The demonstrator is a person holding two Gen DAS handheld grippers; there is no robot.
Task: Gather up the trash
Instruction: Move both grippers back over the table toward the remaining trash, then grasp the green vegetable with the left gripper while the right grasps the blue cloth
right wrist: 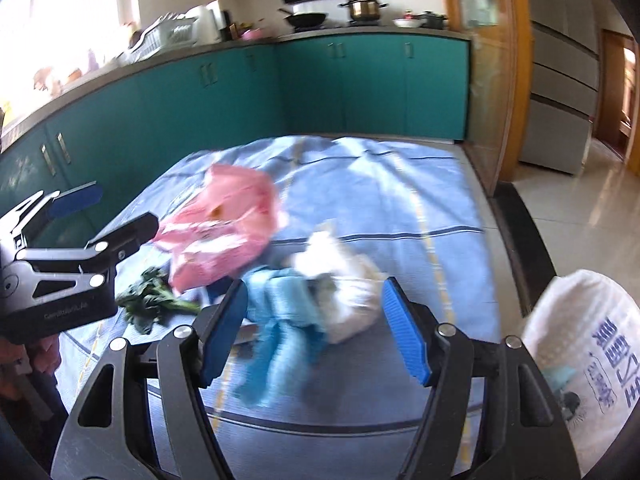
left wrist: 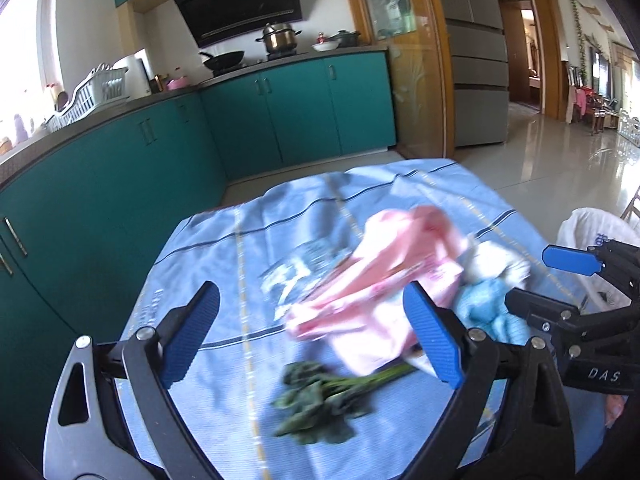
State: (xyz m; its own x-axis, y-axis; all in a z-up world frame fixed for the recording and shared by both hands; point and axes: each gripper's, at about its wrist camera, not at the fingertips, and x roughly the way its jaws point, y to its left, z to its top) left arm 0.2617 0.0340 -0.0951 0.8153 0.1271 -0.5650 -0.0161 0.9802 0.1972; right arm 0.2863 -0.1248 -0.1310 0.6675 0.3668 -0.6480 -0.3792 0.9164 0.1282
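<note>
left gripper [left wrist: 312,336] fingers gaping wide, empty | right gripper [right wrist: 314,328] same | pink bag [left wrist: 384,280] looking light, limp, slippery | pinching a bunched fold

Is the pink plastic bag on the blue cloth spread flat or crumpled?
Crumpled: the pink plastic bag lies bunched in uneven folds on the blue cloth.

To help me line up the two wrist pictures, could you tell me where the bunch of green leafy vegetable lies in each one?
Left wrist view: the green leafy vegetable lies low and central, between the left gripper's open fingers.
Right wrist view: it lies at the lower left, under the left gripper.
Shared landmark: the pink plastic bag, touching the stalks on the blue cloth.
</note>
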